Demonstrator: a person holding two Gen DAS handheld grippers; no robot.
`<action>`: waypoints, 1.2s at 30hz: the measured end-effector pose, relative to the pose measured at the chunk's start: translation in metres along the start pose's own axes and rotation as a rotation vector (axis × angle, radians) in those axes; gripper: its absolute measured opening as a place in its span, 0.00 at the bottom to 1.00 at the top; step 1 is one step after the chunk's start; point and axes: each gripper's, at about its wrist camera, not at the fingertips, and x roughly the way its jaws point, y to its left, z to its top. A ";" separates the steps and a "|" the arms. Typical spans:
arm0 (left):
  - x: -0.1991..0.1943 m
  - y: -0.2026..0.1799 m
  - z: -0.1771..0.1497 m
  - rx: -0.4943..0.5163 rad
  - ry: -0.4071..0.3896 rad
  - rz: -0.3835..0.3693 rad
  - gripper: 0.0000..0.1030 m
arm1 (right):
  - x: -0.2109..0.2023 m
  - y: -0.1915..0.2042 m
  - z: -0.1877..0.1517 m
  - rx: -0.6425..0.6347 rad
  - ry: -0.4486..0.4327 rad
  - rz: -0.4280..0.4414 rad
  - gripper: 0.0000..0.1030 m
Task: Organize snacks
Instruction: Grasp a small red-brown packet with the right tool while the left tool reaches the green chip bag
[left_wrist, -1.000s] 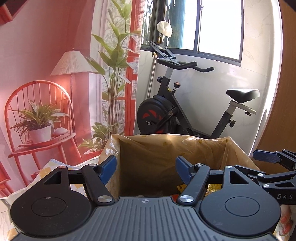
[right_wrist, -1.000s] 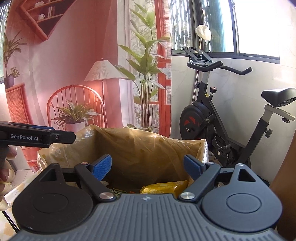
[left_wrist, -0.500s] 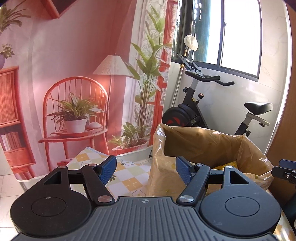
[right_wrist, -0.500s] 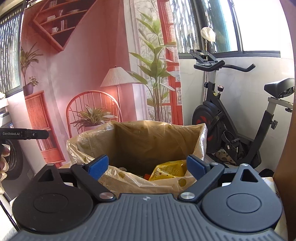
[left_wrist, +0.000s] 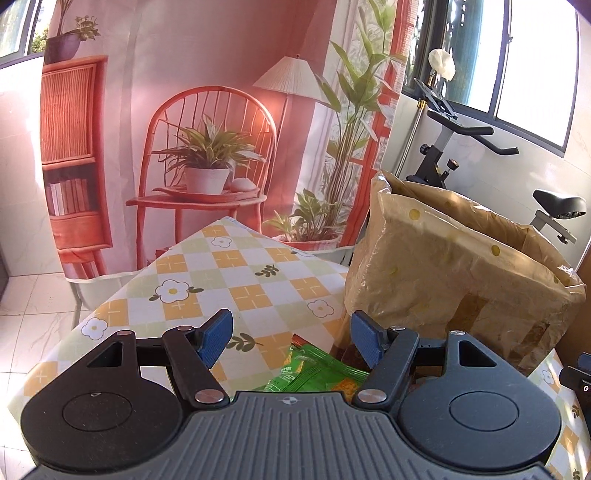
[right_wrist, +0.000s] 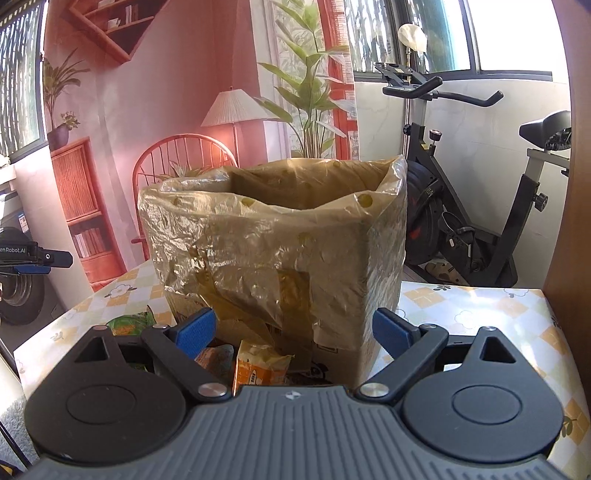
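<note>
Left gripper (left_wrist: 291, 332) held apart, empty; green snack packet (left_wrist: 314, 369) seen below. Right gripper (right_wrist: 293, 330) spread wide, empty; lined box (right_wrist: 273, 251) seen ahead.

The cardboard box (right_wrist: 325, 295) is matt brown, covered by a thin, wrinkled, shiny plastic liner (right_wrist: 258, 236). In front of the box lie a glossy green foil packet (left_wrist: 314, 369) and an orange one (right_wrist: 258, 365). The desk (left_wrist: 221, 280) under the box has a smooth printed cloth.
</note>
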 end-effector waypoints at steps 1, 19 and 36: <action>0.001 0.000 -0.003 0.001 0.004 0.004 0.71 | 0.001 -0.002 -0.004 0.000 0.009 -0.004 0.91; 0.017 -0.019 -0.044 0.066 0.077 -0.026 0.70 | 0.038 -0.027 -0.076 -0.037 0.255 -0.137 0.61; 0.024 -0.019 -0.053 0.066 0.127 -0.038 0.70 | 0.054 -0.011 -0.100 -0.062 0.322 -0.127 0.60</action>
